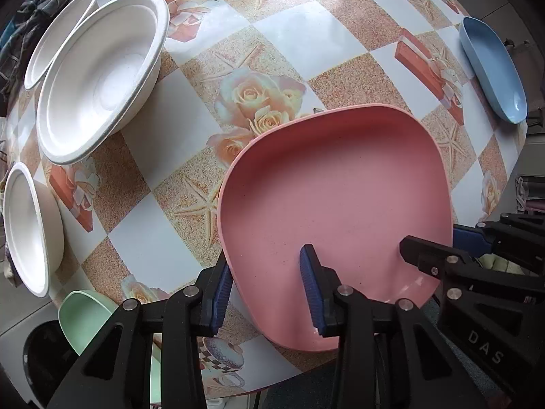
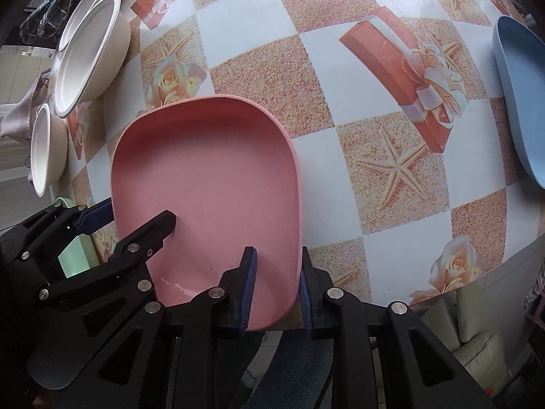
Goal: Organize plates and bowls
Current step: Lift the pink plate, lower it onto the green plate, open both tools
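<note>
A pink square plate lies at the near edge of the table, its near rim hanging past the edge. My left gripper is shut on the plate's left rim, one blue pad outside the wall and the other inside on the plate's floor. My right gripper is shut on the right rim in the same way. Each wrist view also shows the other gripper at the opposite rim: the right gripper and the left gripper.
Nested white bowls stand at the far left, with another white bowl behind and a third nearer. A green dish sits at the near-left corner. A blue plate lies at the far right on the patterned tablecloth.
</note>
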`<state>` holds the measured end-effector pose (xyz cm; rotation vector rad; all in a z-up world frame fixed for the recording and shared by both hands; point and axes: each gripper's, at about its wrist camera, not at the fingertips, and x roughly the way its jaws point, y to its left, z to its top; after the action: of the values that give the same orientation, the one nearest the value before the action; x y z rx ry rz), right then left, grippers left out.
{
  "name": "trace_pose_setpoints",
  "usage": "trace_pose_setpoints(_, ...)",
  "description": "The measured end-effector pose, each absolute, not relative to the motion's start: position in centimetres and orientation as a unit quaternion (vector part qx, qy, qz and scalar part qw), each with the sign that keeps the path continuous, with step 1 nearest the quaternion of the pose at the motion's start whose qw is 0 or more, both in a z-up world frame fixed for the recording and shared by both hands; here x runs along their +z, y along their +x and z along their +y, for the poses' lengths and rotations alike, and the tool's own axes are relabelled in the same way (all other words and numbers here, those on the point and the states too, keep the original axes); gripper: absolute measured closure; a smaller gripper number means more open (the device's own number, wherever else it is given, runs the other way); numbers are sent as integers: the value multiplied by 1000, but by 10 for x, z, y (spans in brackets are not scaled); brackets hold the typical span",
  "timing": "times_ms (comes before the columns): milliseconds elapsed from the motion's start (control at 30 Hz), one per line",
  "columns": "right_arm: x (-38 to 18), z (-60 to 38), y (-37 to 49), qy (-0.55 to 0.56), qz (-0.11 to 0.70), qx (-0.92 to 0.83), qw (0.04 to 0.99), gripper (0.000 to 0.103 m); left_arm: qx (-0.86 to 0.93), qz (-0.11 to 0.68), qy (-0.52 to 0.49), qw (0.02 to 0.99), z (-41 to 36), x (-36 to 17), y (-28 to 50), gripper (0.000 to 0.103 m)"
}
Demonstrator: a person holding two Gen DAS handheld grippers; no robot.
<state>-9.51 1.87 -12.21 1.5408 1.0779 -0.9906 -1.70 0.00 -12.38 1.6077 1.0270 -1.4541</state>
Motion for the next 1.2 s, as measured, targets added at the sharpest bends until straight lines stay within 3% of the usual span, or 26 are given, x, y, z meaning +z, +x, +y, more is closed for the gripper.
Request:
trace_pose_setpoints(200,-106,35,-93,651,430,-401,480,77,-586,354,639,351,6,-97,-17,62)
trace_pose_setpoints(933,-20,18,-71,563,452,-395,568,77,-594,371,576,420,-1,-23,87,62)
trace_pose_setpoints(1200,-18,17,-26,532,477,-371,593,77,-579,389,562,445,10,-17,117,62)
